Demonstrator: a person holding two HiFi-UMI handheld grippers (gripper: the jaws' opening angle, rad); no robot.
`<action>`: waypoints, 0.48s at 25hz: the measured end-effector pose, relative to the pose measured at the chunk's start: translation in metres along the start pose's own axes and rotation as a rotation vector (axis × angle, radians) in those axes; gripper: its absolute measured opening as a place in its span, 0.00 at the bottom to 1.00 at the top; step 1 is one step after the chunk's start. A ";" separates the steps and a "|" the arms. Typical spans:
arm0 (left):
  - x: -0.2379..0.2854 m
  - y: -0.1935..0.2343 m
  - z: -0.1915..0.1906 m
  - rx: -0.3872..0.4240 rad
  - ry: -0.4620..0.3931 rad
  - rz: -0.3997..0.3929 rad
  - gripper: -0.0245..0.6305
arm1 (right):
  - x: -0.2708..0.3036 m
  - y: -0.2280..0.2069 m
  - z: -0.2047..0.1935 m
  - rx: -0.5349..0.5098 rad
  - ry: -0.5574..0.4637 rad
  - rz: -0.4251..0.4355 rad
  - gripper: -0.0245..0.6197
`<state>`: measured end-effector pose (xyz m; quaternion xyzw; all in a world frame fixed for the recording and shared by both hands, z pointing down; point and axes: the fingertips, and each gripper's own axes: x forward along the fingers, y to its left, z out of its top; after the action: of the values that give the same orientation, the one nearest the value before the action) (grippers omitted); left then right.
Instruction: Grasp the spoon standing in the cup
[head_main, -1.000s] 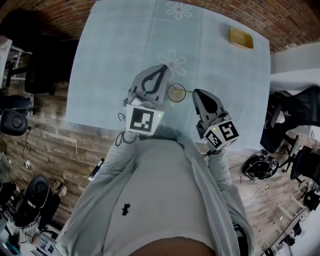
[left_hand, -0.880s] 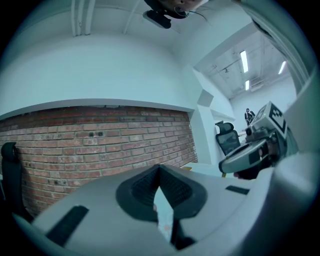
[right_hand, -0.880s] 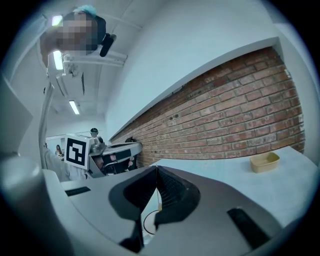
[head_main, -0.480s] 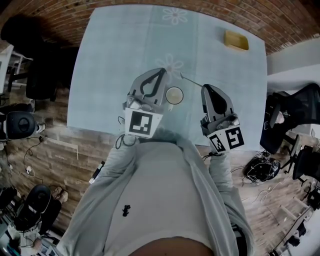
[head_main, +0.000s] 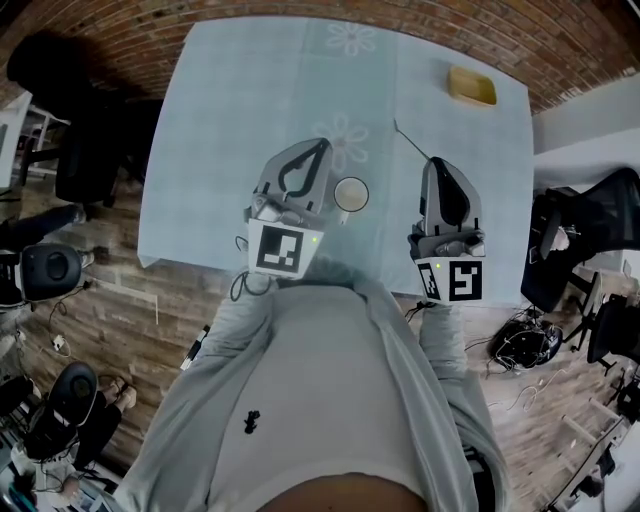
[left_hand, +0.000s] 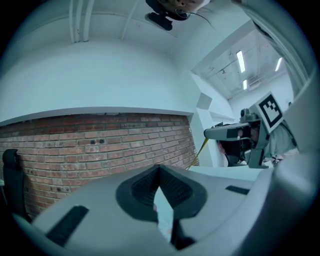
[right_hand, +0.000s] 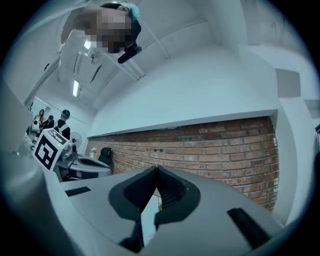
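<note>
Right gripper (head_main: 435, 162) clamped on the spoon (head_main: 410, 137), clear of the cup (head_main: 350, 193); left gripper (head_main: 322, 143) closed, beside the cup.

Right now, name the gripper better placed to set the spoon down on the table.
Right. The right gripper is shut on the spoon, which is out of the cup. The left gripper is shut on nothing, beside the cup.

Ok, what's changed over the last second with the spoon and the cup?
The right gripper, shut on the spoon, lifted it out of the cup and carried it off to the right. The cup and the left gripper beside it stayed put.
</note>
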<state>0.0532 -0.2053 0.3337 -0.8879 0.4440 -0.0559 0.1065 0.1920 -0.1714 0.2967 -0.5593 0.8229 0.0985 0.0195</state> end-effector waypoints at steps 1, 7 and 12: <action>-0.001 0.001 0.000 0.000 0.002 0.002 0.06 | -0.002 -0.002 -0.001 -0.007 -0.001 -0.016 0.06; -0.005 0.004 0.001 -0.004 0.001 0.021 0.06 | -0.016 -0.014 -0.013 -0.021 0.027 -0.065 0.06; -0.007 0.005 0.002 -0.006 -0.003 0.028 0.06 | -0.026 -0.022 -0.016 -0.012 0.036 -0.090 0.06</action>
<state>0.0454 -0.2027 0.3302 -0.8819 0.4565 -0.0516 0.1055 0.2236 -0.1586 0.3133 -0.5977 0.7963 0.0927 0.0058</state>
